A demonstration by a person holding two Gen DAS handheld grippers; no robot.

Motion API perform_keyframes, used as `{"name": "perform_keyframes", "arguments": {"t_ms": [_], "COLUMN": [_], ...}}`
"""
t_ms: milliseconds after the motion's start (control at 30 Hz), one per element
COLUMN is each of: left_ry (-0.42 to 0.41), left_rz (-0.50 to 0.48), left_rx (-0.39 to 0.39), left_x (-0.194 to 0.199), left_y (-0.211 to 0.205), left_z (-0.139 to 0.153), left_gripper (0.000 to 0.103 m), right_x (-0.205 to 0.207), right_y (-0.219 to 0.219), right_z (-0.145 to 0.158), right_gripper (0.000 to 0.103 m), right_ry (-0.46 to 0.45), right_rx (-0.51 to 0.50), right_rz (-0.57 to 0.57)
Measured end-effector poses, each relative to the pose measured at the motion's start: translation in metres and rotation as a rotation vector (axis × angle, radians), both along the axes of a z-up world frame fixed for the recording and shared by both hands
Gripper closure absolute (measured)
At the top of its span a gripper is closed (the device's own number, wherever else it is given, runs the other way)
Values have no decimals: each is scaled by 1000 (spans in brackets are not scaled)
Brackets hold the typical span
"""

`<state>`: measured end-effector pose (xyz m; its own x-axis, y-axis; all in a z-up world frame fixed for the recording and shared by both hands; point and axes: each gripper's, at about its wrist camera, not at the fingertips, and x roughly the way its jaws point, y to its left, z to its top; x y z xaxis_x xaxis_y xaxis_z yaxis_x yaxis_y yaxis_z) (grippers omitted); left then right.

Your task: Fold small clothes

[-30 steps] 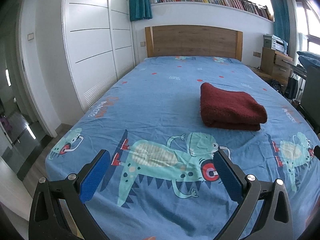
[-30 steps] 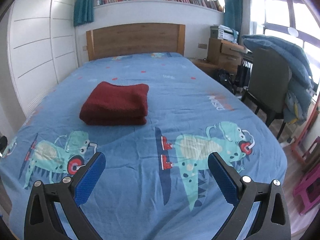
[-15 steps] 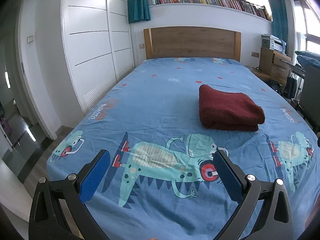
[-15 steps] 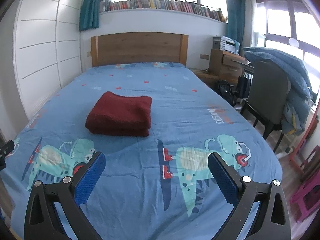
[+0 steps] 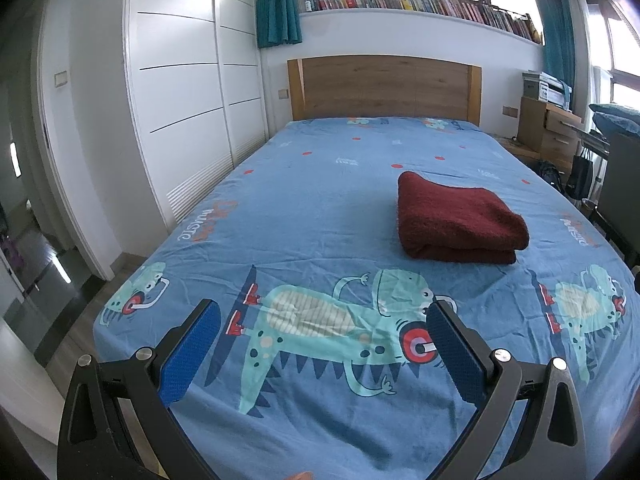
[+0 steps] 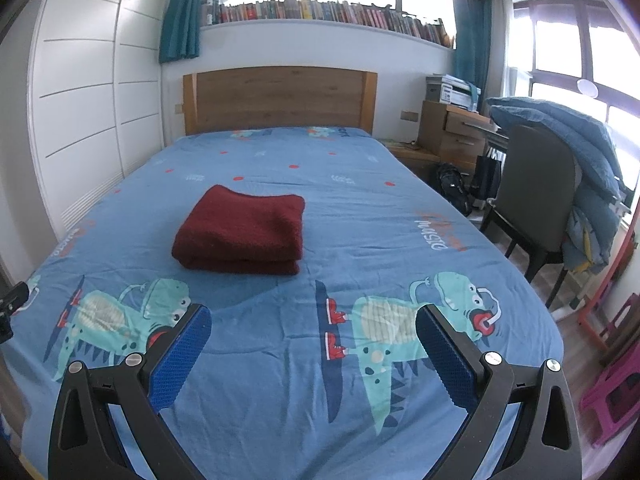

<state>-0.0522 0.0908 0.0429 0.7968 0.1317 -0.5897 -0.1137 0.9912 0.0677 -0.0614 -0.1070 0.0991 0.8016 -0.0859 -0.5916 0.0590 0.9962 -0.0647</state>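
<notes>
Blue bedding printed with skating dinosaurs covers the bed (image 5: 304, 208) that fills both views, with a wooden headboard (image 6: 280, 100) at the far end and a row of books (image 5: 420, 0) on the ledge above it. Neither view shows any box, basket or other holder near the clothes; the one garment lies straight on the sheet.

That garment, a dark red folded cloth (image 5: 456, 216), sits ahead of the left gripper (image 5: 320, 344) and off to its right, well apart from the blue pads (image 5: 192, 352). Seen from the right gripper (image 6: 312, 356), the same cloth (image 6: 244, 232) lies ahead and to the left, again well clear of the fingers. Its folded edges face the tools, layers stacked flat.

Both grippers are spread wide with nothing between their fingers, each hovering over the near end of the bed.

Only the left wrist view takes in the white wardrobe doors (image 5: 180, 112) at full width and a dark doorway beyond them. Only the right wrist view shows the chair (image 6: 532, 200) draped with a blue quilt (image 6: 580, 152), the wooden drawers (image 6: 452, 132) and a pink stool (image 6: 616, 396) beside the bed.
</notes>
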Motion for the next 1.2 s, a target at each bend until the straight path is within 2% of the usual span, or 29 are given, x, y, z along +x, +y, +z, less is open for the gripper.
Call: {"name": "perform_keyframes", "arguments": {"t_ms": [1200], "left_ry": [2], "left_rz": [-13], "left_rx": [-5], "left_x": [-6], "left_y": [-8], "left_z": [-4], "left_gripper": [2], "right_x": [-1], "right_y": [-9], "right_z": [-3], "right_gripper": [1], "right_ry": [0], "right_rx": [11], "right_rz": [-36]}}
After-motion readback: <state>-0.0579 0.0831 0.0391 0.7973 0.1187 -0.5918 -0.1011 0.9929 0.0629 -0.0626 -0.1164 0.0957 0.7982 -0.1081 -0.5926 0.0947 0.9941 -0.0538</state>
